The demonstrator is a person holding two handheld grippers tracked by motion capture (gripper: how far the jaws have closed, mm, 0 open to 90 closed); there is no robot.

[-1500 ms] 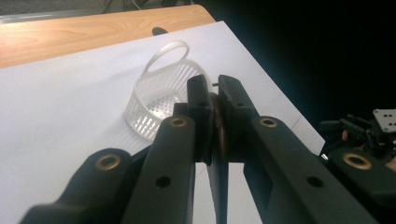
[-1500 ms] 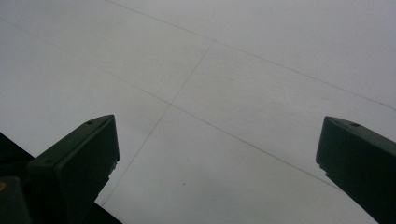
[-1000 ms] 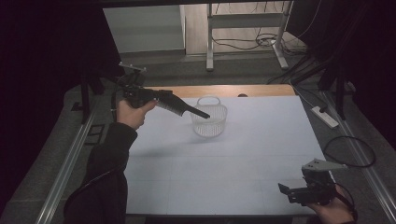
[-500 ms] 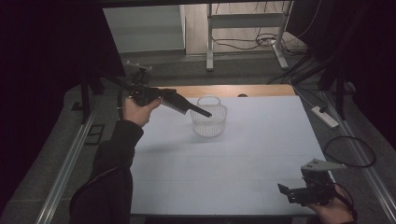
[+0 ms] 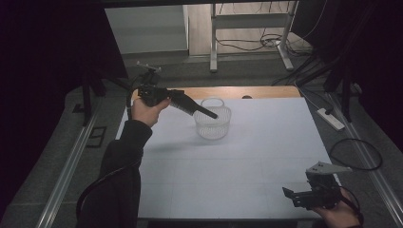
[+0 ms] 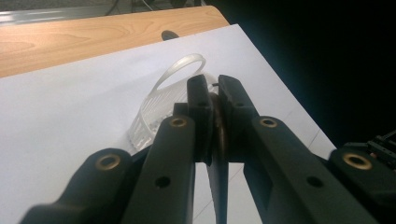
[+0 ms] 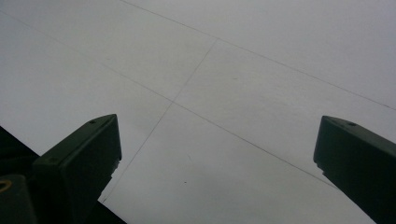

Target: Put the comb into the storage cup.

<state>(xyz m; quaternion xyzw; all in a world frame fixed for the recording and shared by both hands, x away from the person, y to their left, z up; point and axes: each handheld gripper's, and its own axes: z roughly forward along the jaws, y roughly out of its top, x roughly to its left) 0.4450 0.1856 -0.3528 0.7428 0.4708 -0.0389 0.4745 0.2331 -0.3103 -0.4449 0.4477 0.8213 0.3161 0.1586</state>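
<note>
Nearest the camera, at the bottom right of the high view, the right hand-held gripper (image 5: 304,197) is held low over the near right corner of the worktop (image 5: 247,175), grasped by a hand at the frame's edge, with a grey three-cornered plate on top. Its jaws are seen standing wide apart with nothing between them; in the right gripper view bare white surface crossed by faint lines is seen between the two black jaws. It appears to be parked out of the way while the other hand works. Farther off, at the left, a dark sleeve (image 5: 119,175) is stretched forward and the left hand-held gripper (image 5: 213,115) is carried above the worktop, tilted down to the right so that its tip sits over the rim of a clear ribbed plastic basket (image 5: 212,124). Its jaws are pressed together; in the left gripper view a thin dark piece seems to be pinched between them, though what it is cannot be told. The basket, with its arched handle (image 6: 180,70) raised, stands on the far middle of the white sheet, seemingly as the place for a drop. Beyond it, a strip of bare wood (image 5: 237,91) marks the worktop's far edge.
</note>
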